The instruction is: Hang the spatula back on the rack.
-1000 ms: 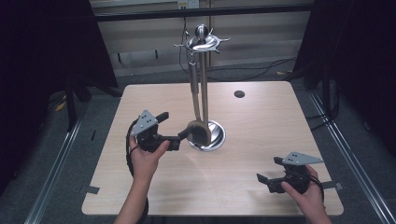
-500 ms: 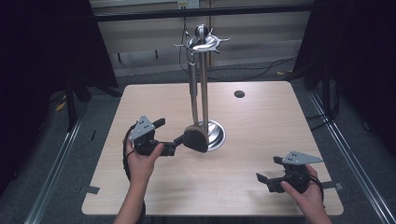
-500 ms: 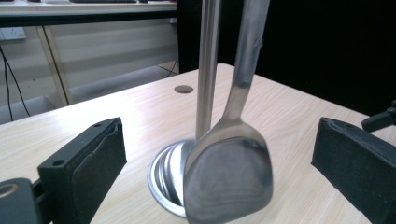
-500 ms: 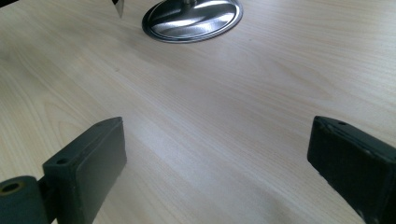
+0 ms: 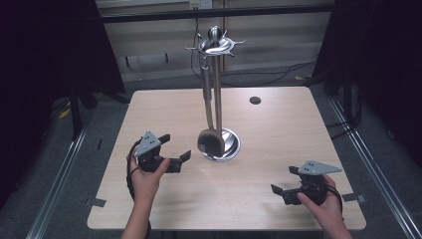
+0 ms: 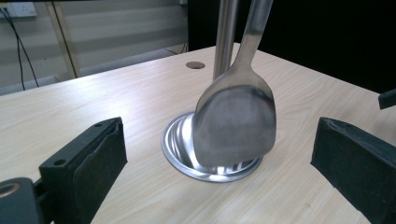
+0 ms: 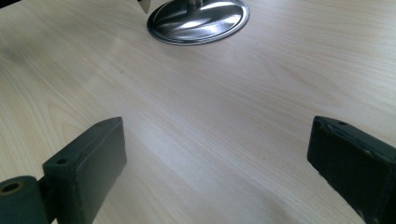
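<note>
Hanging spatula (image 6: 235, 122) between spread fingers (image 6: 88, 161)

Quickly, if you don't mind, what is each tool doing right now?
Left tool: open, holding nothing, facing the hanging spatula.
Right tool: open, holding nothing, above the table.

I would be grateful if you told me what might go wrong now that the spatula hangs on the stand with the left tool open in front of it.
1. The spatula hangs freely from the stand, its blade just above the stand's base. A nudge from the left tool, open close beside it, might set it swinging or unhook it.
2. The stand looks tall on a small base, so a sideways knock could tip it.
3. The right tool rests open near the table edge, apparently harmless.
</note>
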Action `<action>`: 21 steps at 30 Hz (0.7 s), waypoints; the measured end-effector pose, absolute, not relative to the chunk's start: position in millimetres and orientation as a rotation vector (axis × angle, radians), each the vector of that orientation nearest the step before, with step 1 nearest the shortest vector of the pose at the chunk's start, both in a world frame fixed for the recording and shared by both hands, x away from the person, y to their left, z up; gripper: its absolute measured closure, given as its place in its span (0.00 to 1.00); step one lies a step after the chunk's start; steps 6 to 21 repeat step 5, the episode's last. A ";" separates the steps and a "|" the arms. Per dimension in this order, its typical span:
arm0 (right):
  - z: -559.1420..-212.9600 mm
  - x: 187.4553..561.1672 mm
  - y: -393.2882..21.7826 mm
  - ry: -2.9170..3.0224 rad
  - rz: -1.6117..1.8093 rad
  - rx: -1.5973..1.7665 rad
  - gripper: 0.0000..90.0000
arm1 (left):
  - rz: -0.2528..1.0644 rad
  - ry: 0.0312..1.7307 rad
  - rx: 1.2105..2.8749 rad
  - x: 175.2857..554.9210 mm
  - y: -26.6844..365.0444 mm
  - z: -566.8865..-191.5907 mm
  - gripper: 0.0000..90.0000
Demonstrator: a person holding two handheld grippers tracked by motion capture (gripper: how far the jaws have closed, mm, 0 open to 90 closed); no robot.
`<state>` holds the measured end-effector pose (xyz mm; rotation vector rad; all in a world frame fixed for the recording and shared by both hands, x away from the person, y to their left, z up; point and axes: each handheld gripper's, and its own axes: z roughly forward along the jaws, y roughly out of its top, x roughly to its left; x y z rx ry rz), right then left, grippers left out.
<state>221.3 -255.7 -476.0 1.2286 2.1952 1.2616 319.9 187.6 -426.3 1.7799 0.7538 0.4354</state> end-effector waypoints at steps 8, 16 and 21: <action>-476.2 222.1 -254.6 2.198 1.262 1.225 0.05 | 0.429 0.754 1.792 320.0 189.7 -430.8 0.04; -476.2 222.1 -254.6 2.198 1.262 1.225 0.05 | 0.429 0.754 1.792 320.0 189.7 -430.8 0.04; -476.2 222.1 -254.6 2.198 1.262 1.225 0.05 | 0.429 0.754 1.792 320.0 189.7 -430.8 0.04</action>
